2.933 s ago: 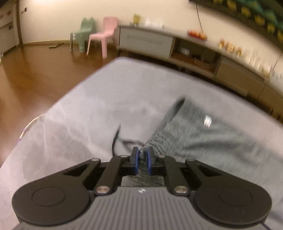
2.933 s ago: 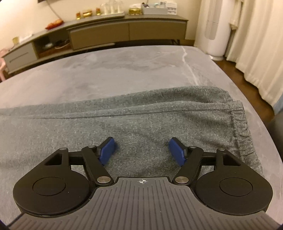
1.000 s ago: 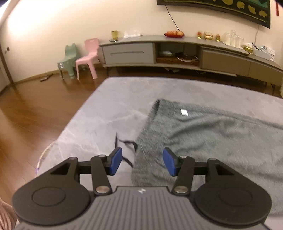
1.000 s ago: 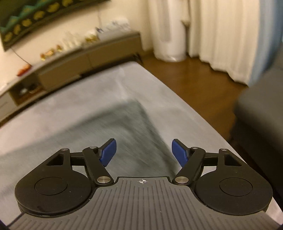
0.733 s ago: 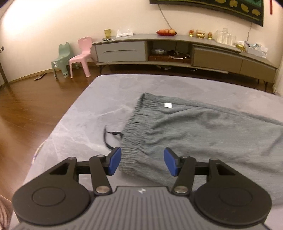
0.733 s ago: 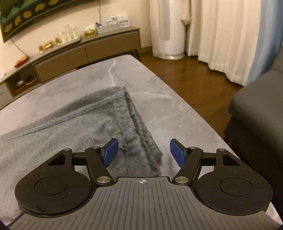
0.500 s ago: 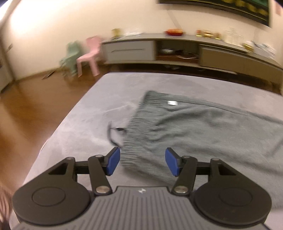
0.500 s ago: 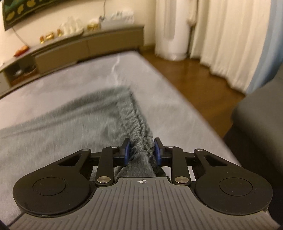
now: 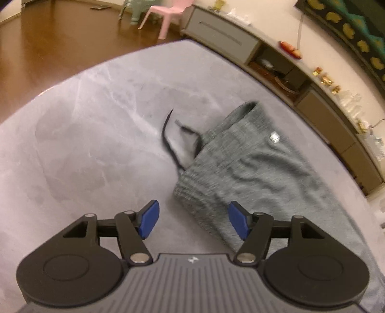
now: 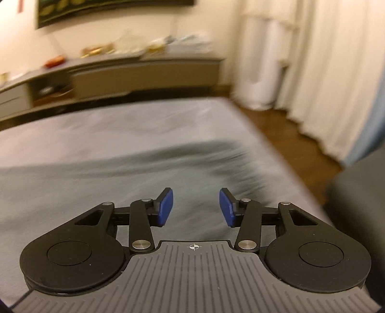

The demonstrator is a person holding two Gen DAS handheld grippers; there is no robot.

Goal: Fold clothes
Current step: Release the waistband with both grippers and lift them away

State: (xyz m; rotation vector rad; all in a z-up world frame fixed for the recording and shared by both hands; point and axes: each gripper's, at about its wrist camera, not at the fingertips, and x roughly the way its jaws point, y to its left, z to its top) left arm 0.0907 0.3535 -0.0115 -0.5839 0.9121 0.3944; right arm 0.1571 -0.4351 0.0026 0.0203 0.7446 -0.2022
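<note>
One pair of grey pants (image 9: 255, 166) lies flat on the grey table (image 9: 91, 134). One black drawstring (image 9: 173, 142) sticks out from the waistband and curls on the table beside it. One small white tag (image 9: 274, 137) shows on the cloth. Two little chairs stand far off on the brown floor, one pink chair (image 9: 168, 14) and one green chair (image 9: 137, 9). One long low cabinet (image 9: 284, 79) runs along the wall.

Half a second back, the right claw was pinched on the bunched end of the pants. Now it has let go. The left view was level before, and now it is tipped to one side and looks more steeply down at the waistband.

Left claw (image 9: 193, 221) points down at the near corner of the waistband. Its jaws are opening. The corner of the cloth sits between the blue pads (image 9: 149, 218), but they do not press on it.

Right claw (image 10: 196, 207) hangs over the other end of the pants (image 10: 149, 168), which looks smeared and blurry. Its jaws are opening too, with cloth under them and nothing gripped
</note>
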